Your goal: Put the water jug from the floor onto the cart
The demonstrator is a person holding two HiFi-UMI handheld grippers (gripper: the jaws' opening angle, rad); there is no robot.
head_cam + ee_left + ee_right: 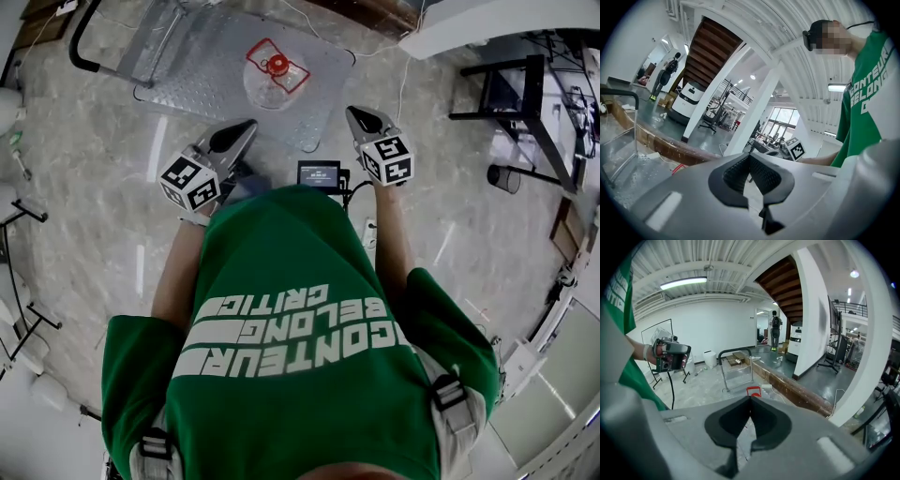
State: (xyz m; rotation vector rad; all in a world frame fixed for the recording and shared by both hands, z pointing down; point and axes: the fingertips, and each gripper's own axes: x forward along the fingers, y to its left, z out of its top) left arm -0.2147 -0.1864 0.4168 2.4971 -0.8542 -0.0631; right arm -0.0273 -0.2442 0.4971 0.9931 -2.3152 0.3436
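Note:
The clear water jug [274, 80], with a red cap and red handle, stands on the cart's metal platform [202, 66] in the head view. The cart's black push bar [80, 47] rises at the platform's left end. Both grippers hang in the air short of the cart, apart from the jug. My left gripper [248, 125] is shut with nothing between its pads [740, 171]. My right gripper [353, 112] is shut and empty too. In the right gripper view, the jug's red handle [753, 391] peeks just over the closed jaws, with the push bar [735, 352] behind it.
A small black device with a screen [319, 173] lies on the floor between my hands. A black stand [516, 94] is at the right, with cables near it. Far off, a person [665, 75] stands by a white machine [689, 101] under a staircase.

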